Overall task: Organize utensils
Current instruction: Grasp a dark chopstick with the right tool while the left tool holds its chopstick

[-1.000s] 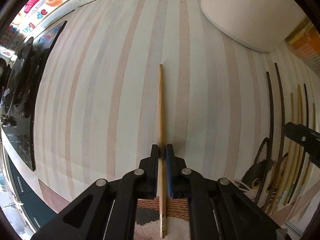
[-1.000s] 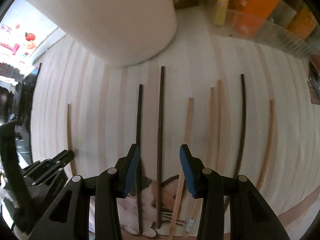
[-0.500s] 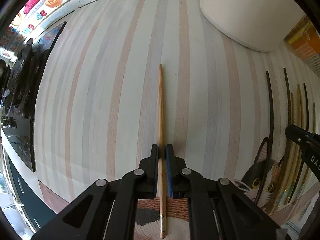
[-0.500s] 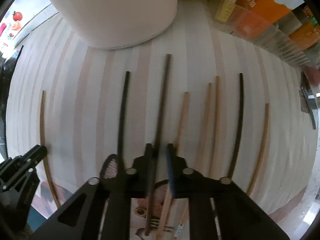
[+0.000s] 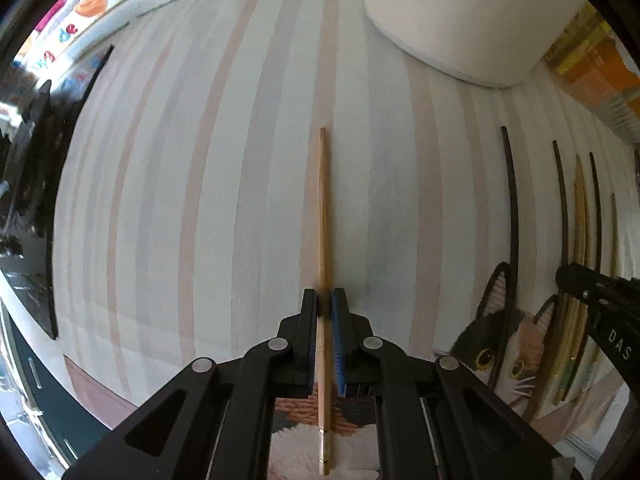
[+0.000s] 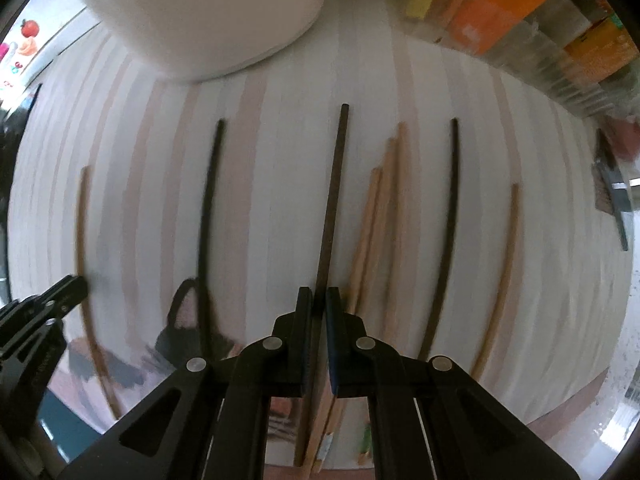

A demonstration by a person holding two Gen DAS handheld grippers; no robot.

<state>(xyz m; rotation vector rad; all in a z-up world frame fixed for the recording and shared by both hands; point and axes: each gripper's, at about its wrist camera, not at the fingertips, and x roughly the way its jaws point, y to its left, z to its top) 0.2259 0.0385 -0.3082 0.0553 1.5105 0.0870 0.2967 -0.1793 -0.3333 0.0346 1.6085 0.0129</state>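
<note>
My left gripper (image 5: 324,300) is shut on a light wooden chopstick (image 5: 323,208) that points straight ahead over the striped mat (image 5: 192,208). My right gripper (image 6: 319,298) is shut on a dark brown chopstick (image 6: 334,192) and holds it pointing ahead. Beside it lie a black chopstick (image 6: 208,200) to the left, several light wooden chopsticks (image 6: 380,208) to the right, another black one (image 6: 448,216) and one more wooden one (image 6: 502,272). The left gripper's tip (image 6: 60,292) shows at the left edge of the right wrist view.
A large white round container (image 5: 460,20) stands at the back, also in the right wrist view (image 6: 208,8). Orange and yellow boxes (image 6: 512,12) line the back right. A cat picture (image 5: 504,340) is on the mat's near edge. A dark stovetop (image 5: 28,160) lies left.
My right gripper has shut on the dark brown chopstick and moved it to the right, toward the wooden ones. My left gripper still holds its chopstick, almost unmoved.
</note>
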